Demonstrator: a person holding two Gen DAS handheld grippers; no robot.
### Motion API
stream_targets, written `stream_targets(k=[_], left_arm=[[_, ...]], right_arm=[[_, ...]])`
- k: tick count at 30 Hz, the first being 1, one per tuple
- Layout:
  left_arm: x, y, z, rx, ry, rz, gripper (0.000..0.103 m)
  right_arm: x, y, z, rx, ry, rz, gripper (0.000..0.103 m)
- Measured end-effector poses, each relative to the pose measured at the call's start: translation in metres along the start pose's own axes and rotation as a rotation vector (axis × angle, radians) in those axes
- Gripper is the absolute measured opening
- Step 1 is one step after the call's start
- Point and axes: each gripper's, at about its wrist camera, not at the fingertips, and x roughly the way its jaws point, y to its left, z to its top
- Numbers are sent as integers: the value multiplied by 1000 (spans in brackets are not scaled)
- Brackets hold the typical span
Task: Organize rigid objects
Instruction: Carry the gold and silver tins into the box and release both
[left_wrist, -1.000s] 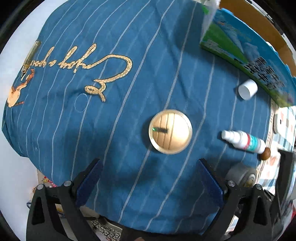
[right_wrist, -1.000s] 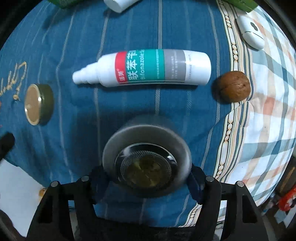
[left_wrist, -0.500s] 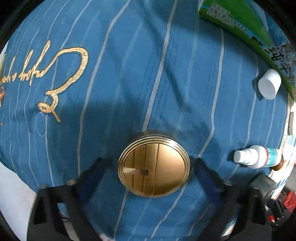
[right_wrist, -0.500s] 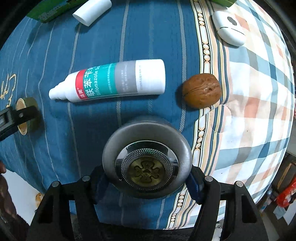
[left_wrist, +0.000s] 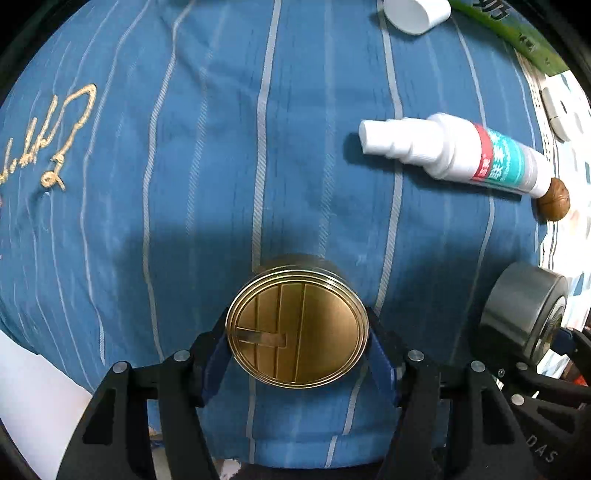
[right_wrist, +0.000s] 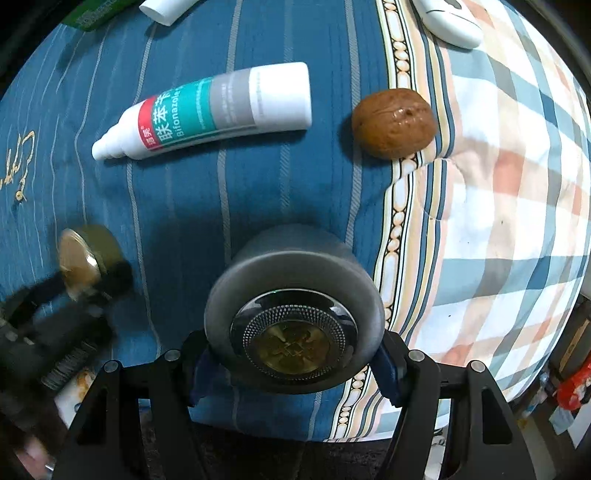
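With the left hand-held gripper (left_wrist: 297, 354) clamped on the brass tin (left_wrist: 297, 325) and the right hand-held gripper (right_wrist: 291, 363) clamped on the grey cylinder (right_wrist: 291, 291), both above the blue cloth (left_wrist: 221, 147), either smooth round object could slip if tilted.

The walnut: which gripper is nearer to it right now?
Right. The right gripper, shut on the gray speaker, sits just below the walnut. The left gripper, holding the gold tin, is farther off, across the blue cloth.
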Motion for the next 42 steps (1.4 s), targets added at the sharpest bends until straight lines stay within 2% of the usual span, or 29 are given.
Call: stream_targets(k=[5,13,16,20,31,36,42], left_arm=[[2,-9,0,7,0,7,65],[0,6,11,1,-15,7,63],[-9,10,1,4,-32,-3,63],[-40,13,-4,9,-71,-25,63],[-136,11,-11,25,-280,-60,63],[-182,10,-4,32,-388,-101,63],[-228,-1,11,54,-479,-149,63]], right_arm=[[-1,1,-1,1,2,-7,72],[20,16,6,-25,4,-49,72],[19,19,4,-43,-7,-62,71],[6,18,-3,-52,-41,-65,71],[-75,8,-26,-60,-201,-8,71],[-119,1,-32,-82,-304,-5,71],[-175,-6,-33,-68,-420,38,71]])
